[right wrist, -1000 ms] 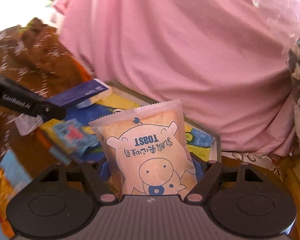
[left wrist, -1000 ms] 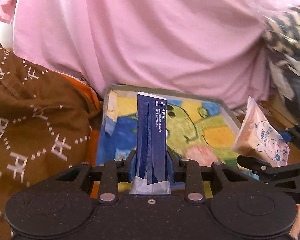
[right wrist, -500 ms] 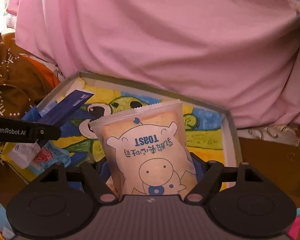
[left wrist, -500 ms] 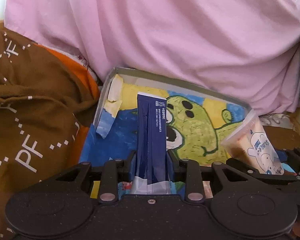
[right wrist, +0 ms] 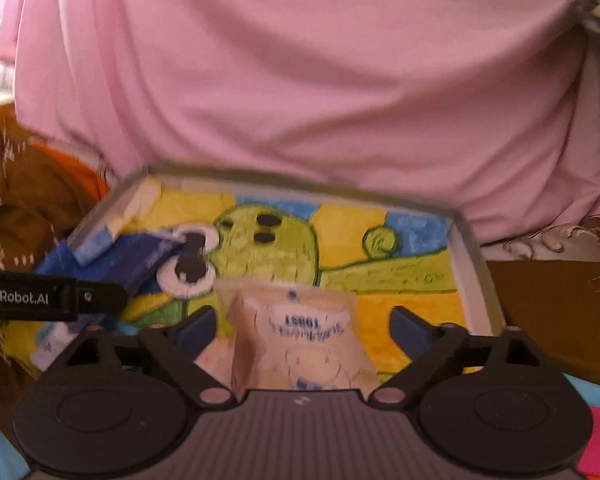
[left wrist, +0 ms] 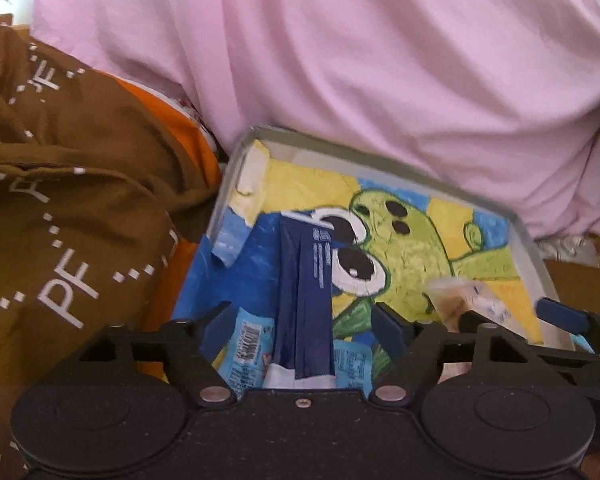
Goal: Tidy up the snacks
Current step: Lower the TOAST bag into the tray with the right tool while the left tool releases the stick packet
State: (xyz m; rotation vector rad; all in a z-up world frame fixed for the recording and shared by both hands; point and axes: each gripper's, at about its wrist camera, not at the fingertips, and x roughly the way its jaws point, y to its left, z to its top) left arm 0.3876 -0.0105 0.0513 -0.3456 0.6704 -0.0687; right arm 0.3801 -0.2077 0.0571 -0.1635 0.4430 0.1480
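Left claw [left wrist: 302, 318] spread, blue stick [left wrist: 306, 300] lying lengthwise between fingers in tray [left wrist: 380, 152]; right claw [right wrist: 302, 326] spread around toast pack [right wrist: 300, 344].

Pink cloth [left wrist: 360, 60], brown fabric [left wrist: 60, 208] behind.

A shallow grey-rimmed box [left wrist: 529, 240], its floor painted with a green cartoon creature on blue and yellow, carries the snacks. A dark blue stick packet [left wrist: 306, 300] lies lengthwise at the 9 o'clock side of the floor, overlapping light blue wrappers [left wrist: 250, 338] at 7 o'clock. A pale toast packet [right wrist: 300, 344] printed with a pig lies toward 5 o'clock. Pink cloth [left wrist: 360, 60] borders the rim at 12 o'clock; brown patterned fabric [left wrist: 60, 220] over orange lies against it at 9 o'clock.
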